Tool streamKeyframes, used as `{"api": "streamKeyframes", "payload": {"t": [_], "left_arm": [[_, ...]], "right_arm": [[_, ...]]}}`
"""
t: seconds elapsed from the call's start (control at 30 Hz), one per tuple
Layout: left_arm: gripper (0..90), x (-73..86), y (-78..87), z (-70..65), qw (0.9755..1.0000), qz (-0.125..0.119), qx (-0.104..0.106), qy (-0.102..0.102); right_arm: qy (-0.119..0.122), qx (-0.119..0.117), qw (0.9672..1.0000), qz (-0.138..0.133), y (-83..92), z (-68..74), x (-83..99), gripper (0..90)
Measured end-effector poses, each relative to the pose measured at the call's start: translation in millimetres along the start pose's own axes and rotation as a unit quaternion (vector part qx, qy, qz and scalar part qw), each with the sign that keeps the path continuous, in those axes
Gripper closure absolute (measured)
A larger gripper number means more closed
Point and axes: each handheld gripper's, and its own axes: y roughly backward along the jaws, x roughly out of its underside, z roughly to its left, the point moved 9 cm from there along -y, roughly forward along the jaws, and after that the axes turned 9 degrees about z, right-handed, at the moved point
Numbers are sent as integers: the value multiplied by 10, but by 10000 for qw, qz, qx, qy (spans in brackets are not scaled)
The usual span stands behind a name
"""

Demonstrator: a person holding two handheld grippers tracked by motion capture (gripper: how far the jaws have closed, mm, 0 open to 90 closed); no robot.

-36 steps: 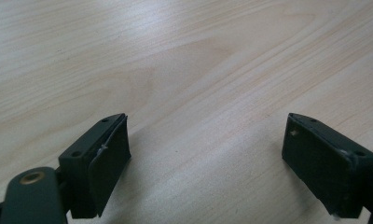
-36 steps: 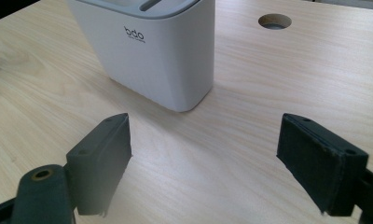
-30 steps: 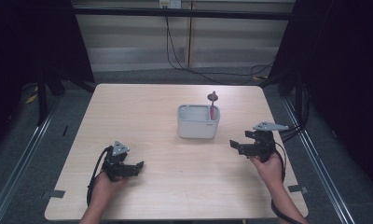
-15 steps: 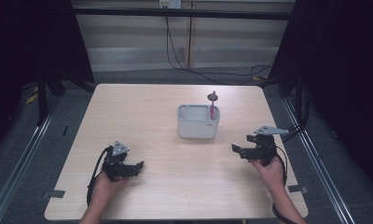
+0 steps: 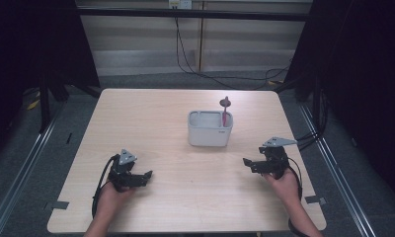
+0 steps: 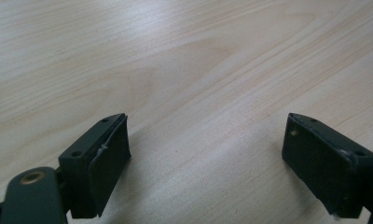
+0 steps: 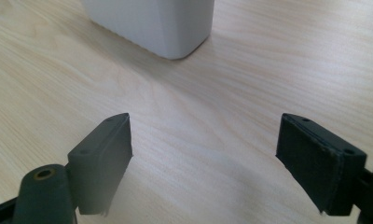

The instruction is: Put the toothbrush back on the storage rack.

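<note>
On the pale wood-grain tabletop (image 5: 185, 123), a white rectangular container (image 5: 210, 129) stands a little right of the middle, toward the far half, with a dark pink utensil (image 5: 225, 109) upright in its right end and rising above the rim. The rest of the surface is bare, lightly streaked with grain, with rounded corners.

At the near left, the left hand-held gripper (image 5: 145, 176) rests low over the wood in a hand, its jaws wide apart with nothing between them; its own view shows the two black pads (image 6: 105, 163) held over plain grain. At the near right, the right hand-held gripper (image 5: 249, 163) is likewise spread wide and empty, pointing left, near the container but apart from it. From that gripper's camera the container's white corner (image 7: 166, 28) stands on the wood beyond the jaws.

Around the tabletop the room is dim: grey floor, a metal rail (image 5: 18, 182) running along the left side, black curtains (image 5: 363, 74) at both sides, a pale panelled wall (image 5: 195, 44) at the far end with black cables (image 5: 185, 54) hanging down it.
</note>
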Motion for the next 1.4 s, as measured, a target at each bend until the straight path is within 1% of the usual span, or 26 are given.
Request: {"api": "streamKeyframes", "payload": {"t": [0.07, 0.2, 0.23, 0.3, 0.43, 0.47, 0.53, 0.57, 0.73, 0.87, 0.9, 1.13, 1.17, 1.2, 1.27, 1.3, 1.4], "left_arm": [[146, 0, 0, -1, 10000, 0, 2, 2], [146, 0, 0, 0, 10000, 0, -1, 0], [146, 0, 0, -1, 10000, 1, 2, 2], [146, 0, 0, 0, 10000, 1, 0, 0], [146, 0, 0, 0, 10000, -3, -1, 4], [146, 0, 0, -1, 10000, -3, -1, 5], [146, 0, 0, -1, 10000, -1, 2, 4], [146, 0, 0, -1, 10000, -1, 2, 4], [146, 0, 0, 0, 10000, -1, -2, 1], [146, 0, 0, 0, 10000, 0, -1, 3], [146, 0, 0, -1, 10000, -1, 1, 5], [146, 0, 0, -1, 10000, 0, 2, 3], [146, 1, 0, -1, 10000, 2, 2, 0], [146, 0, 0, -1, 10000, 1, 1, 2], [146, 1, 0, -1, 10000, 3, 1, 0], [146, 1, 0, -1, 10000, 2, 1, 1], [146, 1, 0, -1, 10000, 2, 0, 3]], "right_arm": [[33, 41, 10000, 78, -20, -15, 32, 180], [108, 99, 9998, 118, -31, -42, 64, 186], [57, 76, 9999, 130, -35, -47, 75, 185], [54, 91, 9998, 147, -38, -56, 88, 185], [126, 106, 9997, 166, -58, -50, 99, 184], [194, 155, 9994, 248, -80, -40, 122, 180], [260, 153, 9990, 343, -113, -32, 154, 177], [278, 190, 9986, 419, -124, -31, 176, 175], [426, 195, 9975, 529, -177, -31, 230, 170], [468, 192, 9968, 614, -199, -22, 258, 165], [528, 191, 9966, 605, -211, -20, 256, 160], [496, 143, 9969, 590, -219, -13, 266, 153], [436, 111, 9973, 577, -221, -11, 270, 153], [435, 94, 9975, 551, -224, -21, 272, 151], [285, 2, 9982, 524, -229, -28, 291, 137], [298, 12, 9985, 468, -230, -34, 293, 137], [275, 13, 9987, 437, -227, -33, 300, 136]]}}
